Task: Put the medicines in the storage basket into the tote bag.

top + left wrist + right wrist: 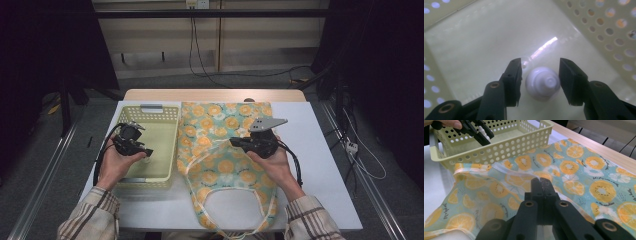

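1. The small white bottle (543, 83) stands on the floor of the pale yellow perforated basket (165, 118), seen cap-end on in the left gripper view; its body below the cap is hidden, so what kind of bottle it is stays uncertain.
2. The left gripper (540, 81) reaches down into the basket with a jaw on each side of the cap; the jaws stand at a middling width and a sliver of gap shows on both sides, so they look placed to pinch it but do not yet press on it.
3. In the right gripper view the same white bottle (483, 131) shows between those jaws above the basket wall, too small to tell contact.
4. The right gripper (541, 185) has its jaws shut together over the fruit-print cloth bag (220, 150), probably to hold the mouth ready; whether a fold is pinched between the tips I cannot tell.
5. The bag's handles run off the near table (325, 165) edge; its opening is hard to make out.
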Motion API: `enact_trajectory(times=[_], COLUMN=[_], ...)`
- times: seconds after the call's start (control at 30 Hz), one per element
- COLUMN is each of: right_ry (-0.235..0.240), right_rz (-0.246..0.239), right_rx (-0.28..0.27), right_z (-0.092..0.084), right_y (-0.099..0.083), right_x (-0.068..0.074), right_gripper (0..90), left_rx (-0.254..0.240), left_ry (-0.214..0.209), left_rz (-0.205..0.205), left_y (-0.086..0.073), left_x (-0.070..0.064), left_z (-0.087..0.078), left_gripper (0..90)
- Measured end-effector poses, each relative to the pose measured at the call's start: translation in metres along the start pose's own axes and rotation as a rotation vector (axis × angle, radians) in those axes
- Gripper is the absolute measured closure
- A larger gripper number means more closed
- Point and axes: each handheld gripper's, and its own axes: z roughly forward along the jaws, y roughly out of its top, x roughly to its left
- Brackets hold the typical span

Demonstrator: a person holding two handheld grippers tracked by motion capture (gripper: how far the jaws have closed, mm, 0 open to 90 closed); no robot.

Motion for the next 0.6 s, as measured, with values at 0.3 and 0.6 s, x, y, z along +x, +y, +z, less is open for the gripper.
enact_trajectory(times=[0.3,0.6], right_ry=[-0.004,-0.002], right_rz=[-0.002,-0.003], right_rx=[0.004,0.006], right_z=[0.0000,0.0004], right_y=[-0.0003,0.0000], right_x=[-0.0002,0.0001], right_gripper=[90.0,90.0], left_rx=[0.034,0.014], left_ry=[-0.054,-0.042], left_rz=[-0.002,-0.013], left_y=[-0.0011,-0.0013], left_x=[0.0060,0.0067], left_z=[0.0058,0.0055], left_gripper=[59.6,60.2])
